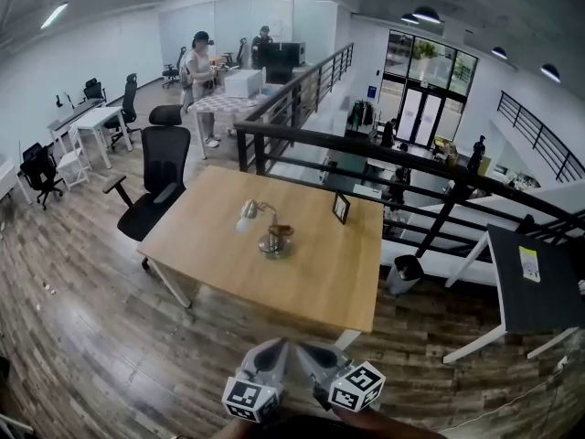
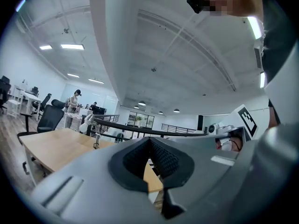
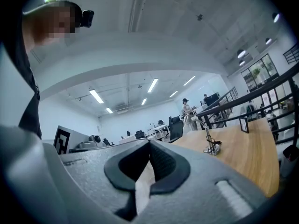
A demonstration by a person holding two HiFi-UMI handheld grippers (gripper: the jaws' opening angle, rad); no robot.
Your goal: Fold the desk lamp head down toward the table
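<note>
Arching above its round base, the desk lamp stands; left claw, right claw closed, empty.

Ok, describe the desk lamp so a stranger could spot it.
Find the wooden table by the black railing. Near its middle stands the desk lamp: round metal base, curved arm, pale head. Its only neighbour is a dark picture frame.

We show an open office: plank floor, wooden table ahead of the left claw, black office chair ahead-left, black railing beyond, ceiling strip lights, glazed doors far ahead-right.
</note>
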